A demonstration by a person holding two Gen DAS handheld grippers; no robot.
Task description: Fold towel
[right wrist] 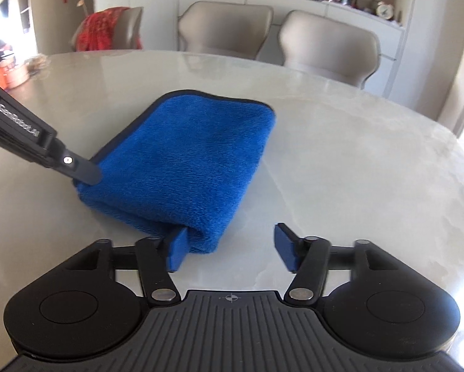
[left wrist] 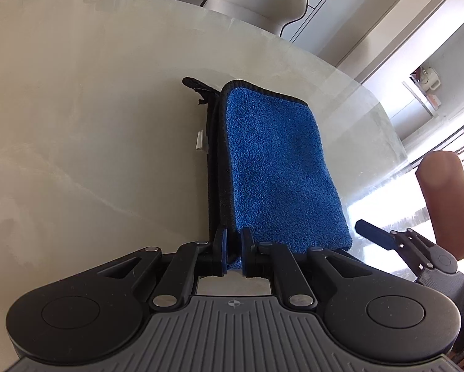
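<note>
The blue microfibre towel (right wrist: 182,155) lies on the pale marble surface (right wrist: 356,161), already doubled into a narrow, thick bundle with its black-bound edges stacked along one side. The left tongs (left wrist: 233,249) are clenched on the near corner of that stacked edge. The right tongs (right wrist: 229,248) stand released, one pad (right wrist: 177,252) touching the rolled near end, the other well clear of the cloth.

The fold looks nearly finished, so the step in hand is letting go cleanly. The right tongs should back straight away from the cloth without dragging the plush, which would likely pull the top layer askew. The left tongs had best hold until the layers sit square, then release low over the surface so that nothing springs open.
</note>
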